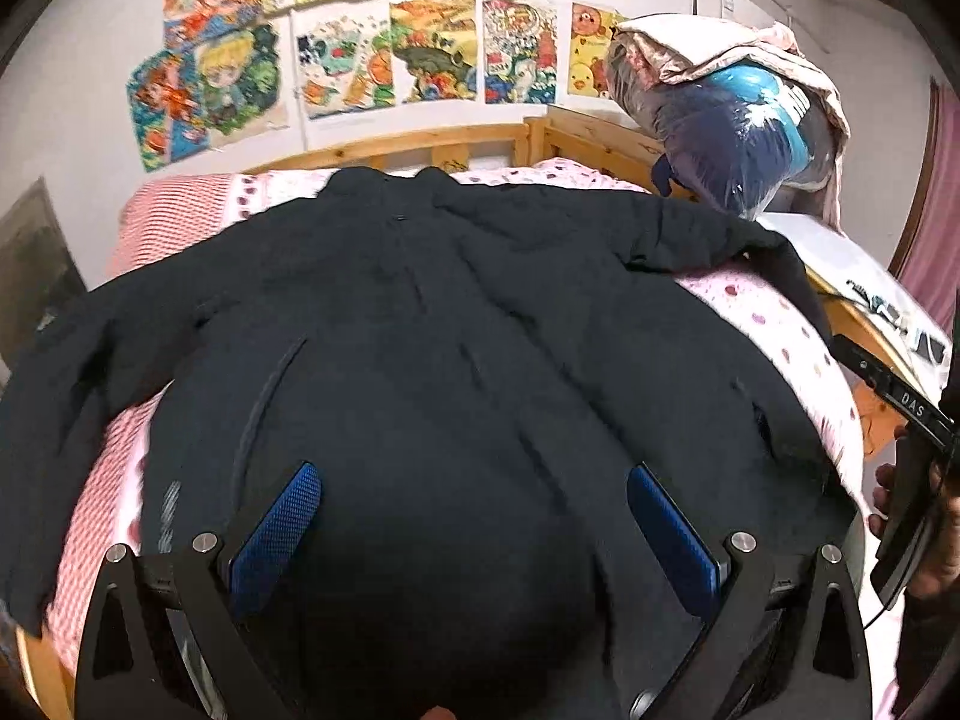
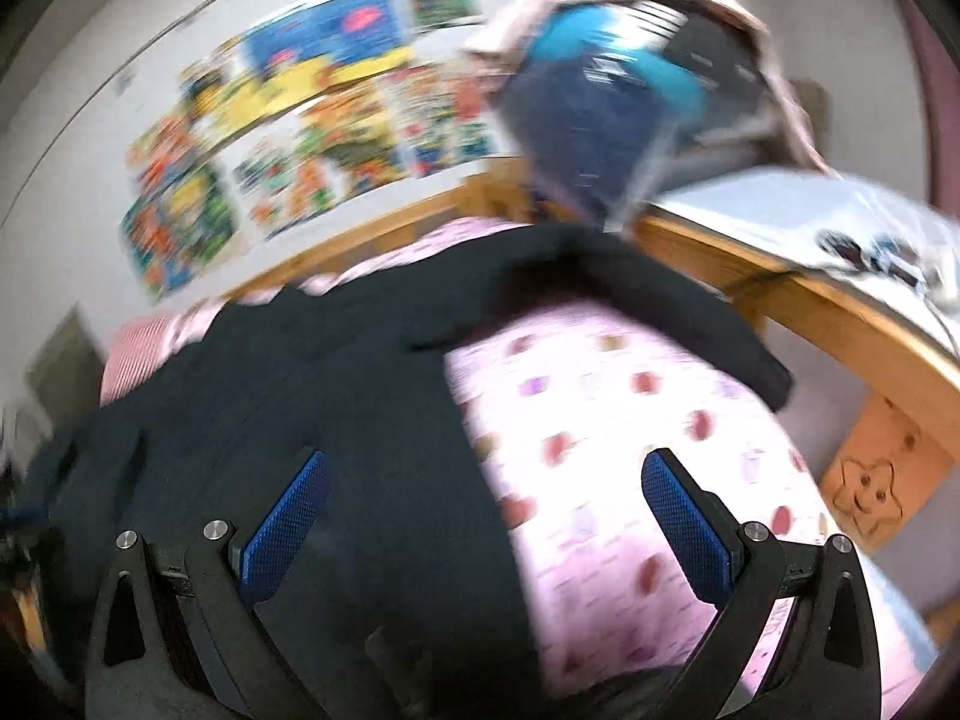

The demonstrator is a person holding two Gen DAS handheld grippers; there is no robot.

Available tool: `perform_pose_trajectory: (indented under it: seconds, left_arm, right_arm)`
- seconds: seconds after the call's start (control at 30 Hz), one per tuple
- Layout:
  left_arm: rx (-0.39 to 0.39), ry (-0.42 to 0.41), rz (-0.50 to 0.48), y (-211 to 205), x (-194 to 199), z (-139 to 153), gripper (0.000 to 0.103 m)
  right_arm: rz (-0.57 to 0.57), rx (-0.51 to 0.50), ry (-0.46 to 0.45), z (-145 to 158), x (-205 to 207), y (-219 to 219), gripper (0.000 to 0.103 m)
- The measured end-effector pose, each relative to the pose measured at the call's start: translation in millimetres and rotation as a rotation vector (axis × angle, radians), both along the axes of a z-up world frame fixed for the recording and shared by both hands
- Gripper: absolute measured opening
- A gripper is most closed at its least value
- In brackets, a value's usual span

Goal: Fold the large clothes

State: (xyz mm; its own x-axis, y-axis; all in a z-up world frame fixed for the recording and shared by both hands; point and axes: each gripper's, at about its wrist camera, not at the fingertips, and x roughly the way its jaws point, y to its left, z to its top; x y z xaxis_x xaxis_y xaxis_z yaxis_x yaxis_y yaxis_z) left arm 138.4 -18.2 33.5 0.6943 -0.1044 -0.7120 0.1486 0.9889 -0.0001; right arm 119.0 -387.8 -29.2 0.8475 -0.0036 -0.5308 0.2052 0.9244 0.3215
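Two grippers, left [image 1: 474, 516] and right [image 2: 486, 504], spread wide, empty | dark coat [image 1: 432, 324] flat on bed [image 2: 630, 420] | likely bulky, soft, limp | best gripped at sleeve cuff or hem

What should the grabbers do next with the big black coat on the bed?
Probably the right gripper should reach for the sleeve stretched out over the pink sheet and fold it in. The black coat lies flat with both sleeves spread, and both grippers, the left gripper included, have open jaws holding nothing.
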Motion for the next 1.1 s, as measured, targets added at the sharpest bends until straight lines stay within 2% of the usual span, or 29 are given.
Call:
perform_pose_trajectory:
  seconds: [0.1, 0.2, 0.3, 0.47, 0.6, 0.73, 0.8, 0.87, 0.9, 0.93, 0.97, 1.07, 1.1]
  left_arm:
    - [-0.005, 0.02, -0.017, -12, 36, 4, 0.103]
    - [-0.013, 0.032, -0.032, -30, 81, 6, 0.103]
    - [-0.06, 0.053, -0.041, -51, 126, 2, 0.103]
    - [-0.088, 0.08, -0.066, -100, 206, -20, 0.103]
    - [-0.094, 0.1, -0.072, -133, 261, -45, 0.103]
    - [-0.098, 0.135, -0.046, -147, 299, -73, 0.103]
    - [-0.098, 0.178, -0.026, -148, 312, -91, 0.103]
    - [-0.098, 0.225, -0.014, -148, 319, -110, 0.103]
    - [-0.09, 0.235, -0.012, -147, 320, -117, 0.103]
    - [-0.08, 0.236, -0.013, -148, 320, -122, 0.103]
    - [-0.058, 0.236, -0.017, -150, 318, -128, 0.103]
    - [-0.015, 0.237, -0.03, -156, 316, -136, 0.103]
    - [-0.016, 0.24, -0.031, -155, 316, -137, 0.103]
  right_arm:
    - [-0.066, 0.115, 0.002, -10, 15, -36, 0.102]
    - [-0.126, 0.283, 0.008, -26, 34, -69, 0.102]
    - [-0.163, 0.495, -0.015, -50, 56, -96, 0.102]
    - [-0.277, 0.599, -0.016, -81, 82, -104, 0.102]
    - [-0.393, 0.752, -0.095, -105, 91, -111, 0.102]
    - [-0.525, 0.841, -0.148, -119, 102, -114, 0.102]
    - [-0.595, 0.84, -0.146, -122, 109, -111, 0.092]
    - [-0.639, 0.839, -0.13, -125, 109, -125, 0.063]
    - [-0.668, 0.844, -0.11, -130, 112, -126, 0.055]
    - [-0.683, 0.852, -0.104, -131, 113, -130, 0.041]
    - [-0.697, 0.862, -0.106, -135, 112, -134, 0.032]
    - [-0.698, 0.857, -0.135, -135, 104, -143, 0.014]
    - [-0.691, 0.83, -0.144, -129, 104, -143, 0.012]
